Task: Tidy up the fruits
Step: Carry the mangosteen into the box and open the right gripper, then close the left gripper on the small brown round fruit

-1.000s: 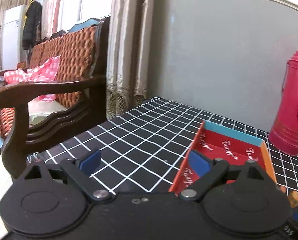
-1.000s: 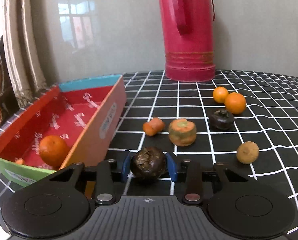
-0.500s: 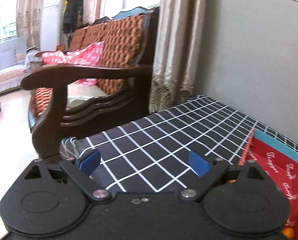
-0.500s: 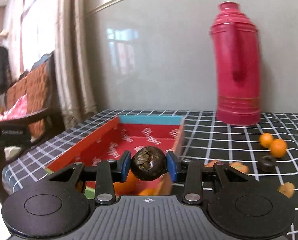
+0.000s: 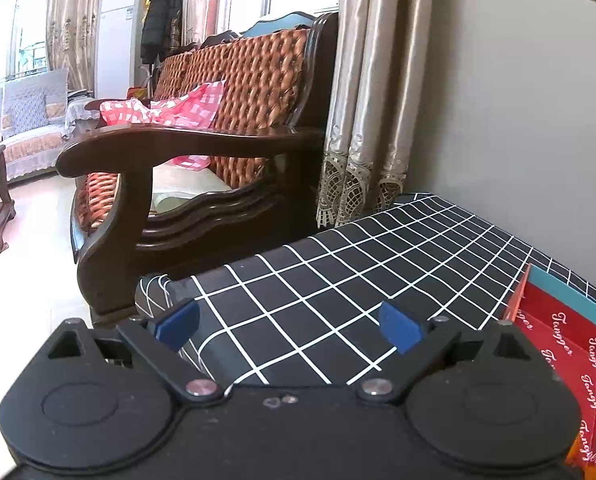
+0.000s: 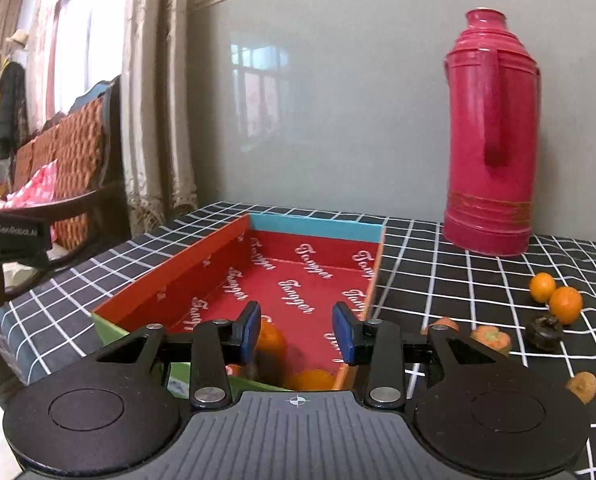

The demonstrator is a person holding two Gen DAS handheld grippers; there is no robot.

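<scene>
A: Starting at the left, what is sitting on the surface (image 6: 450, 280)?

B: A long box (image 6: 234, 264) is lying there, red inside with white script lettering, a teal far end wall and orange outer sides. Its long axis is running from the near edge away toward the wall, leaning slightly rightward in the right wrist view.

A: And the fruit?

B: Oranges (image 6: 272, 338) are resting in the near end of the box, beside a dark blurred shape I cannot identify. The right tongs (image 6: 296, 328) are hovering over that near end, their blue pads standing apart and widening, gripping nothing.

A: Farther right?

B: Loose fruit is lying on the checked cloth: an orange-brown piece (image 6: 492, 338), a dark round fruit (image 6: 543, 330), two small oranges (image 6: 556, 296) touching each other, and a brownish one (image 6: 583, 387) nearest the edge. A tall pink-red flask (image 6: 492, 140) is standing upright behind them.

A: The left tongs?

B: The left tongs (image 5: 290, 326) are hanging spread wide over the surface's corner, empty, with the box just to their right and a wooden sofa (image 5: 202, 152) beyond.
</scene>
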